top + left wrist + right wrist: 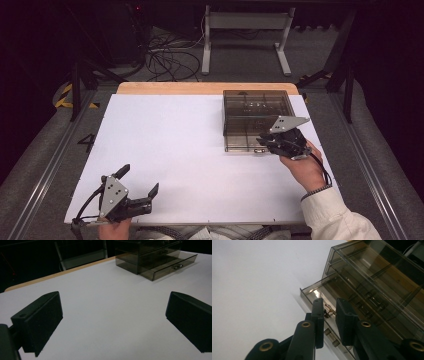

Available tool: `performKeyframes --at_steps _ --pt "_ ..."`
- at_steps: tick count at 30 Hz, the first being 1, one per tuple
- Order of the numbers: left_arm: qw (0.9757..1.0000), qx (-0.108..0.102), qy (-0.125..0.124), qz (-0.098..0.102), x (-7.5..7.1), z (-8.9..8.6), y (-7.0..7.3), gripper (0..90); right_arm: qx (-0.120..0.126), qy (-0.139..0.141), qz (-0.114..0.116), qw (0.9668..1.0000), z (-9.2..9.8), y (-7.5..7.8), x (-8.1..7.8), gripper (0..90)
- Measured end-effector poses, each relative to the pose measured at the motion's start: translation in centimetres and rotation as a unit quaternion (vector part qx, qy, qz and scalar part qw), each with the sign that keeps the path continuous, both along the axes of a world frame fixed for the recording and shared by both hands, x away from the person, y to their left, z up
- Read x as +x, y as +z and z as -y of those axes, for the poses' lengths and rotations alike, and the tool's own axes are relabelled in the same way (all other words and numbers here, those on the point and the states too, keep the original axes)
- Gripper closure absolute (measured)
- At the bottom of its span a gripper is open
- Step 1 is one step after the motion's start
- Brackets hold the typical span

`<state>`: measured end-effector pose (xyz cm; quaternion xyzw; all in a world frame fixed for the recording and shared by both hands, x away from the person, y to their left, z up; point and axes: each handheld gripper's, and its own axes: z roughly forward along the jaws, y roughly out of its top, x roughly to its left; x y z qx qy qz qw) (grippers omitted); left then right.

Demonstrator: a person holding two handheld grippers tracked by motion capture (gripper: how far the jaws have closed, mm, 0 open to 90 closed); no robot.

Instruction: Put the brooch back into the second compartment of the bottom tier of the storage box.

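A smoked clear plastic drawer box [256,117] [150,257] stands at the far right of the white tabletop [190,150]. Its bottom drawer [172,265] [312,293] is pulled out a little towards me. My right gripper [262,143] [330,302] is at the drawer's front, its jaws close together and shut on the small metal handle [329,311]. My left gripper [140,180] [113,305] rests near the front left corner of the table, open wide with nothing between its jaws.
Beyond the white sheet runs the table's wooden far edge [200,88]. On the floor behind lie tangled cables [165,60], with a white metal stand [245,30] beside them. Another small handle [330,338] shows lower on the same drawer front.
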<state>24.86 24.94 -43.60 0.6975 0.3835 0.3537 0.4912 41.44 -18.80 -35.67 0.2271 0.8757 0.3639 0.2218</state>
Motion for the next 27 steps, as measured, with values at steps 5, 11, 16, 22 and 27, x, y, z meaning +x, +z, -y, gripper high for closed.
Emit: performKeyframes --at_steps 5,11,16,22,27 --pt "1.0000 0.002 0.000 0.001 0.0 0.0 0.0 1.8 0.011 -0.012 0.001 0.9999 0.2 0.0 0.6 77.7" --pt "1.0000 0.003 0.000 0.000 0.0 0.0 0.0 1.8 0.028 -0.032 0.003 0.9991 0.4 -0.2 1.3 77.7" --pt "1.0000 0.002 0.000 0.000 0.1 0.0 0.0 1.8 0.054 -0.052 0.002 0.9972 0.7 -0.7 2.2 77.7" --pt "1.0000 0.002 -0.001 0.000 0.1 0.0 -0.1 1.8 0.073 -0.065 0.005 0.9952 0.7 -1.3 2.9 77.7" --pt "1.0000 0.001 -0.001 0.000 0.1 0.0 -0.1 1.8 0.078 -0.080 0.004 0.9938 0.9 -2.2 3.8 77.7"
